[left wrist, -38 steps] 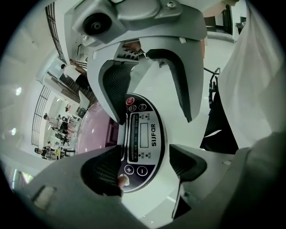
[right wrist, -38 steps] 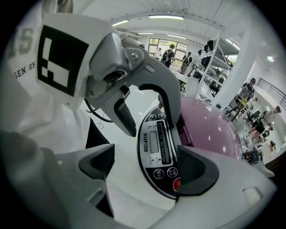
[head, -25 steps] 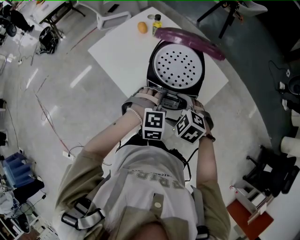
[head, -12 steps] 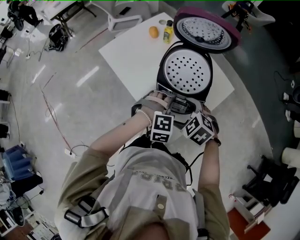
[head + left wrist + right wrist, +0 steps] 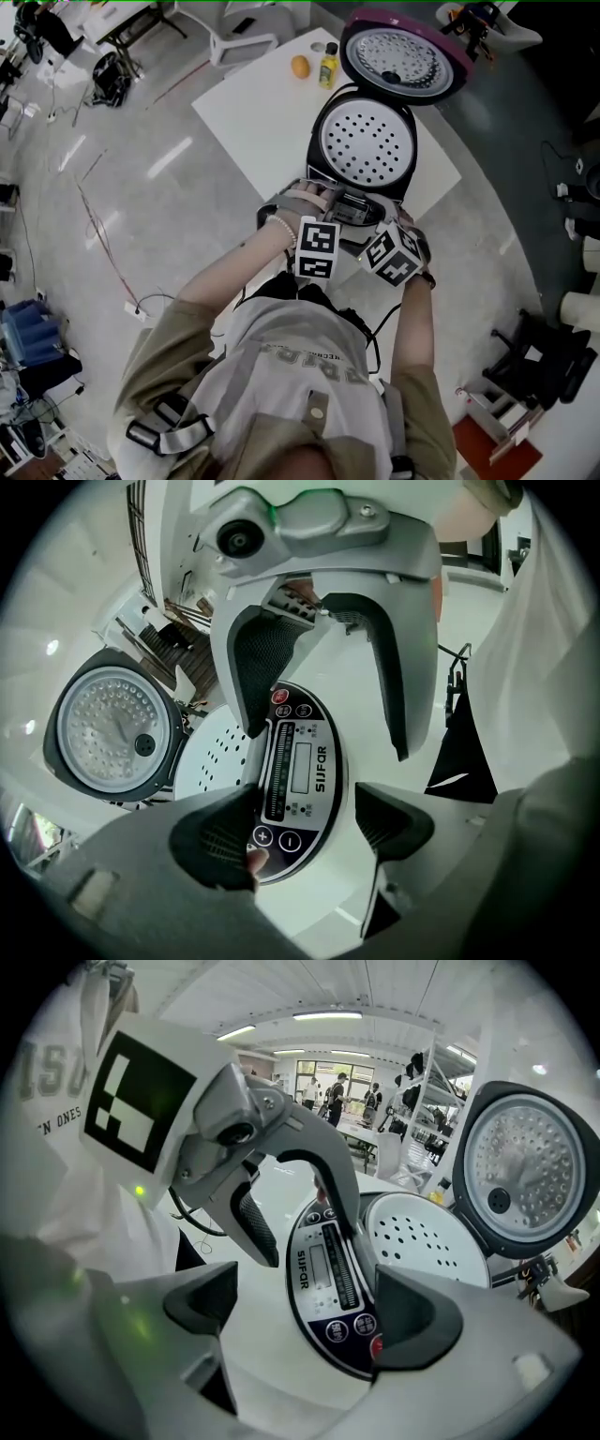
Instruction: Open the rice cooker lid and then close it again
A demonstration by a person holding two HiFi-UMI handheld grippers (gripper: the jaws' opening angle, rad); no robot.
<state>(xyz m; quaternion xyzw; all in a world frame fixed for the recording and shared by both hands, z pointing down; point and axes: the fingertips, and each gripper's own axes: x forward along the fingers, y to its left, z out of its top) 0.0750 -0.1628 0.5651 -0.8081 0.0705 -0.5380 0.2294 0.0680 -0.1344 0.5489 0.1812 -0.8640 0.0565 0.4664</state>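
The round purple-rimmed lid (image 5: 401, 54) of the black rice cooker (image 5: 364, 145), seen only half raised a second ago, is now swung fully back above the cooker's rear on the white table (image 5: 248, 112). The left gripper (image 5: 305, 829) and the right gripper (image 5: 309, 1314) are held at the front control panel (image 5: 298, 766) with jaws apart, nothing clamped. The opening is judged done; only the closing is left.

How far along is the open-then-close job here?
Opening looks done: the lid is swung up at the back of the rice cooker, its perforated tray exposed. In hand: nothing; left gripper and right gripper are open at the control panel. Left: swinging the lid shut.
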